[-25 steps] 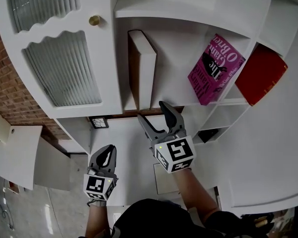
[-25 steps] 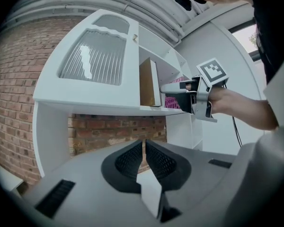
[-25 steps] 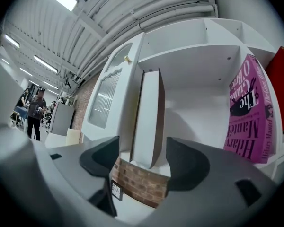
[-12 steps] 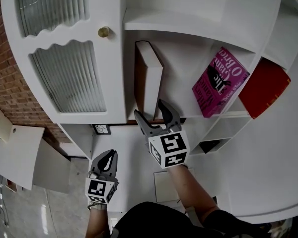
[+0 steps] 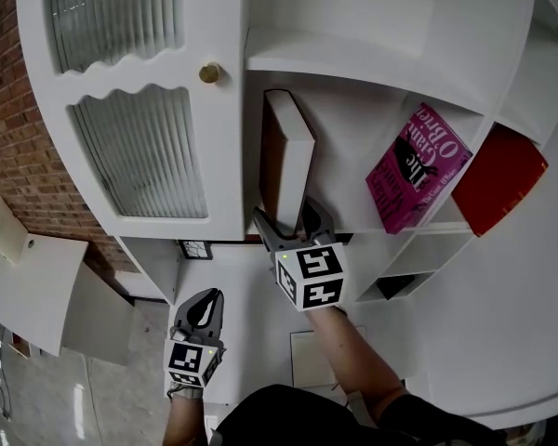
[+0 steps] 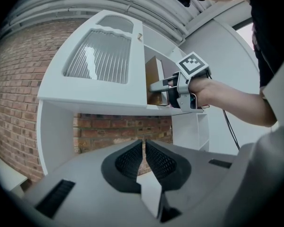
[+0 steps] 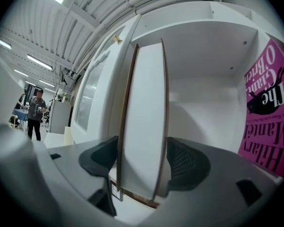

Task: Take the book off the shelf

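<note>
Book (image 5: 293, 170): thick, upright, brown-covered, white-edged.

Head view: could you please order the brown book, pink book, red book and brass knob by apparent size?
1. pink book and brown book: about alike, too close to rank.
2. red book, only partly in sight.
3. brass knob, by far the smallest.

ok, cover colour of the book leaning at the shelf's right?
Magenta with pale lettering: the leaning magenta book shows best in the head view.
</note>
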The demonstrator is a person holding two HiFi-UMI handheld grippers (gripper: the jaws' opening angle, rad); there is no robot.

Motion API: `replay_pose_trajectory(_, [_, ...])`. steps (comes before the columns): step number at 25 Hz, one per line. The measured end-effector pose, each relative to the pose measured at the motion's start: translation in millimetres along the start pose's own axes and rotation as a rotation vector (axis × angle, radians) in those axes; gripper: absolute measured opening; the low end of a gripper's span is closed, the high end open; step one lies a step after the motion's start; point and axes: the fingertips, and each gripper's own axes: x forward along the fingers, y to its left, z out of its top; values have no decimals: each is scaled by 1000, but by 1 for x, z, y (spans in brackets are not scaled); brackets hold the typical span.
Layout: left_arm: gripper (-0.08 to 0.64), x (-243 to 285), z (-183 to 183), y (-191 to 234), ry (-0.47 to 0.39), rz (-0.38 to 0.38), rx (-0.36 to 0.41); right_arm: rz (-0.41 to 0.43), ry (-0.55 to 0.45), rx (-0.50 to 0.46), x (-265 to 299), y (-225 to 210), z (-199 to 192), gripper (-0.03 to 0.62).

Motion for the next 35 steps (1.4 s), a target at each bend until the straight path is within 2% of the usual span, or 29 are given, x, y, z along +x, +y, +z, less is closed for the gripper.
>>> replay_pose_trajectory(6, [11,-5,-4,2,8,13,-5,-29,1,25,2,-5,-4,304])
replay_pose_trajectory(17, [11,-18,-2,6,7,47,-4,-33,-10,58,-4,-5,-4,275])
replay_pose_trajectory(28, [11,-37,-2,-4,8,46,-2,-29,-34,82,-28,0,-3,262])
replay_pose_trajectory(35, [11,-43,-4,-6,14,45,3,-68,-20,45,-31,-3,-5,265])
